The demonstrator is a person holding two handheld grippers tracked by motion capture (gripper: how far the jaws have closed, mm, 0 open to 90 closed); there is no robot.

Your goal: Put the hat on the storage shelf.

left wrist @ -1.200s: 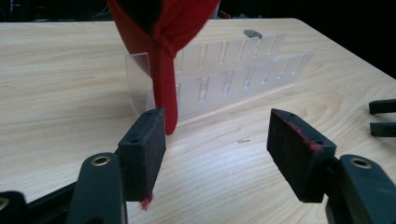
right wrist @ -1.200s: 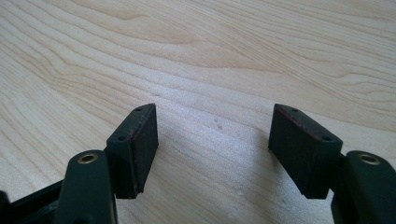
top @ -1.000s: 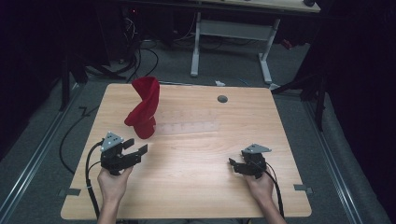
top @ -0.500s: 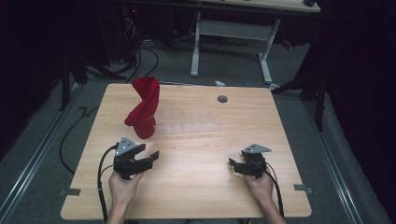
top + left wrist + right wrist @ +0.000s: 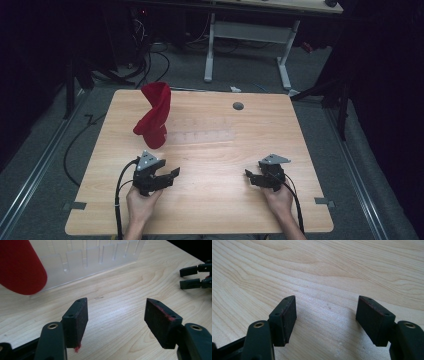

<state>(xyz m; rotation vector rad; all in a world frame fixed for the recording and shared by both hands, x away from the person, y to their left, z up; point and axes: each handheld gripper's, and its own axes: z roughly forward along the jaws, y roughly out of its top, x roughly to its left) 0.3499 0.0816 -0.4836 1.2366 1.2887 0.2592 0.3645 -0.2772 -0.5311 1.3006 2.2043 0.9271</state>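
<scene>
Red twisted vase-like object (image 5: 154, 116), matte, smooth-skinned, spiral in form, upright on the far-left part of a light wood-grain table (image 5: 215, 210), standing at the left end of a clear plastic slotted rack (image 5: 202, 131); rounded red base (image 5: 20, 266) seen close in the left gripper view, in front of the rack's upright dividers (image 5: 100, 255). Rack slots empty as far as visible. Left gripper (image 5: 170, 175), black, hand-held, near the vase on the table's near side, jaws wide apart with nothing between; red fluff on its pads. Right gripper (image 5: 250, 176), black, well apart on the right, low over bare wood, jaws likewise wide and empty. Small grey round grommet (image 5: 238, 106) near the far edge. No legible writing.
</scene>
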